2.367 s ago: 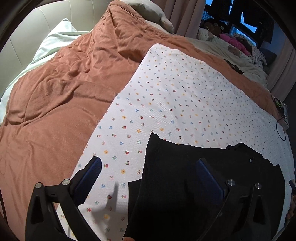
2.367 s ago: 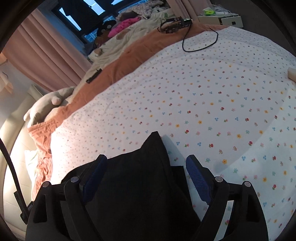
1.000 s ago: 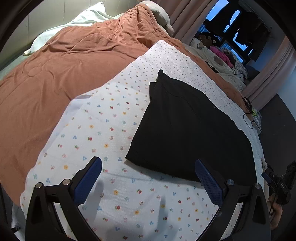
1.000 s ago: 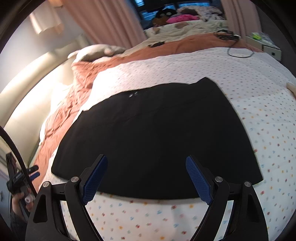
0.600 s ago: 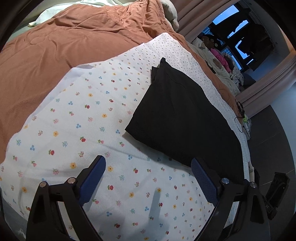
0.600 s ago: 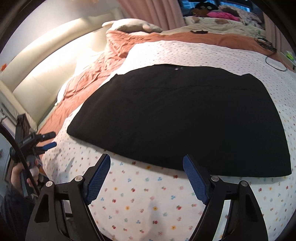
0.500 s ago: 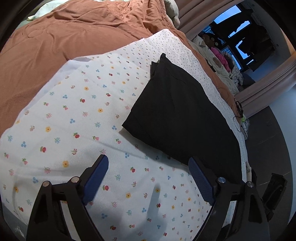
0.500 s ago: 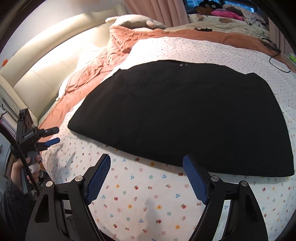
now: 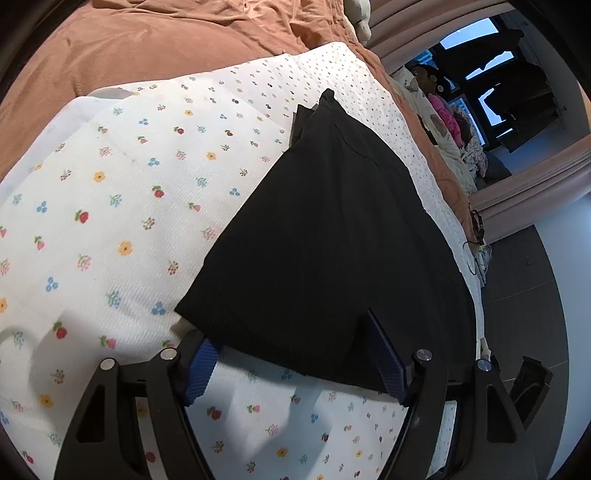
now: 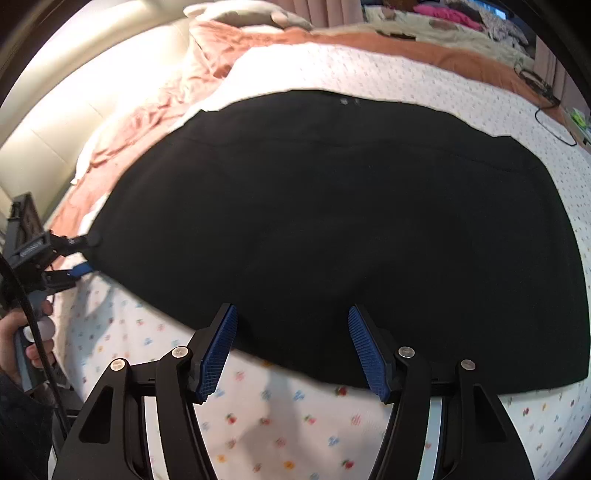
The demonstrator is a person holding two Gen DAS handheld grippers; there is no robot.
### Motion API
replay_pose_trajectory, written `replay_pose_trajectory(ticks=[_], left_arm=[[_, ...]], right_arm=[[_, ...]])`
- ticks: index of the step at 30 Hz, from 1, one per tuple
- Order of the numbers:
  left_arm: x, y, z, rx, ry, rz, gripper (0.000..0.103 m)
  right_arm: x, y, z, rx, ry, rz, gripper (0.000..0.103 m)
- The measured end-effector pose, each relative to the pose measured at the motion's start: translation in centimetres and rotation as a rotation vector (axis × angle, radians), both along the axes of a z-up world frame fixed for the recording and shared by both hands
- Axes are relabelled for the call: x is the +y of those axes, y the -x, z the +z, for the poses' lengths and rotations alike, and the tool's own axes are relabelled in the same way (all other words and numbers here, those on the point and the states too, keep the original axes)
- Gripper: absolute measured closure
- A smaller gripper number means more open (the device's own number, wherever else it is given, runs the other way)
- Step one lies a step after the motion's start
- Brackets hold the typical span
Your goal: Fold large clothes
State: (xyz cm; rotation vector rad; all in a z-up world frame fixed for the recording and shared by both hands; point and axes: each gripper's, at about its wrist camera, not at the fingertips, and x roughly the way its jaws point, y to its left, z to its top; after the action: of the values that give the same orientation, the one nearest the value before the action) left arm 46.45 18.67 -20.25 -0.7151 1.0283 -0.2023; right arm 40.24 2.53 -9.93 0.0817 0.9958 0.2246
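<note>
A black garment point(image 9: 332, 229) lies flat, folded over, on the flowered white sheet point(image 9: 110, 206) of a bed. My left gripper point(image 9: 291, 354) is down at the garment's near left corner. Its jaws are closing, the hem lies between them, and the pads point(image 9: 384, 354) do not press on it. In the right wrist view the garment point(image 10: 351, 206) spreads wide. My right gripper point(image 10: 293, 347) straddles its near hem with its jaws closing and a gap on both sides. My left gripper point(image 10: 86, 254) also shows there at the cloth's left corner, held by a hand point(image 10: 22, 339).
A rust-orange duvet point(image 9: 166, 40) covers the bed beyond the sheet, with a pillow point(image 10: 240, 14) at the headboard. A black cable point(image 10: 554, 122) lies on the far right of the sheet. The dark floor point(image 9: 524, 302) begins past the bed's right edge.
Both grippers have dropped and moved in to the garment's near hem. Their jaws have narrowed, and the hem now lies between each pair of fingers.
</note>
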Motion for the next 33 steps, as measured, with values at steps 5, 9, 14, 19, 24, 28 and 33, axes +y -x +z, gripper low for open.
replay_pose_trajectory(ticks=[5, 9, 14, 19, 24, 28, 33], left_arm=[[-0.6, -0.9, -0.1, -0.002, -0.021, -0.003, 0.028], [-0.4, -0.8, -0.2, -0.004, -0.014, 0.014, 0.030], [-0.2, -1.0, -0.4, 0.001, -0.014, 0.032, 0.040], [0.2, -0.8, -0.5, 0.016, 0.012, 0.093, 0.046], [0.1, -0.4, -0.5, 0.030, 0.018, 0.133, 0.049], [0.0, -0.4, -0.7, 0.038, 0.030, 0.161, 0.054], [-0.6, -0.7, -1.0, 0.048, 0.016, 0.158, 0.071]], right_arm=[[0.5, -2.9, -1.1, 0.041, 0.015, -0.012, 0.051], [1.2, -6.0, -1.6, 0.041, 0.055, -0.042, 0.060], [1.1, -9.4, -1.8, 0.040, 0.041, -0.069, 0.062], [0.4, -12.4, -2.1, 0.041, 0.010, -0.094, 0.065], [0.2, -15.7, -2.7, 0.041, -0.013, -0.106, 0.066], [-0.5, -18.1, -3.5, 0.045, -0.050, -0.117, 0.066], [-0.5, -20.2, -4.6, 0.030, -0.063, -0.122, 0.067]])
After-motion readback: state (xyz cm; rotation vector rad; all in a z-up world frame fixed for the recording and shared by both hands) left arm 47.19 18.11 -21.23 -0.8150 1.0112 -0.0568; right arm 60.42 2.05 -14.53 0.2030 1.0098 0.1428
